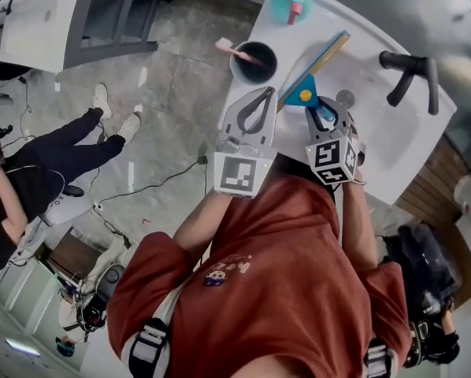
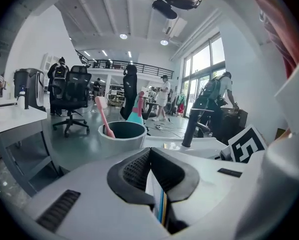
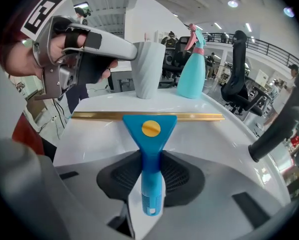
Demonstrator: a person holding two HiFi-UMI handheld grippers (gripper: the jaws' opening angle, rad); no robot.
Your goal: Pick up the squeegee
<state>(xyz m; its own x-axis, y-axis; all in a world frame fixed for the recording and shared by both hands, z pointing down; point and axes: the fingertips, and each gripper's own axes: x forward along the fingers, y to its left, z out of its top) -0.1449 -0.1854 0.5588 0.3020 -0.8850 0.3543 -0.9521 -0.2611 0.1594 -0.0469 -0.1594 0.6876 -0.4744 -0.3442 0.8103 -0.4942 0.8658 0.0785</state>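
The squeegee (image 1: 304, 90) has a blue handle, a yellow knob and a gold blade. It lies in the white sink (image 1: 393, 136) with its blade toward the cup. My right gripper (image 1: 324, 116) is shut on the blue handle, and in the right gripper view both pads press the squeegee (image 3: 150, 134) at the right gripper (image 3: 150, 159). My left gripper (image 1: 264, 93) hovers just left of the blade, its jaws shut with nothing held. In the left gripper view the left gripper (image 2: 149, 152) has its tips touching, and a strip of the blade shows behind them.
A grey cup (image 1: 253, 61) with a pink toothbrush (image 1: 234, 51) stands at the sink's far left corner. A teal spray bottle (image 1: 292, 2) stands beyond it, and a black faucet (image 1: 413, 73) is on the right. People and office chairs (image 2: 72, 99) fill the room behind.
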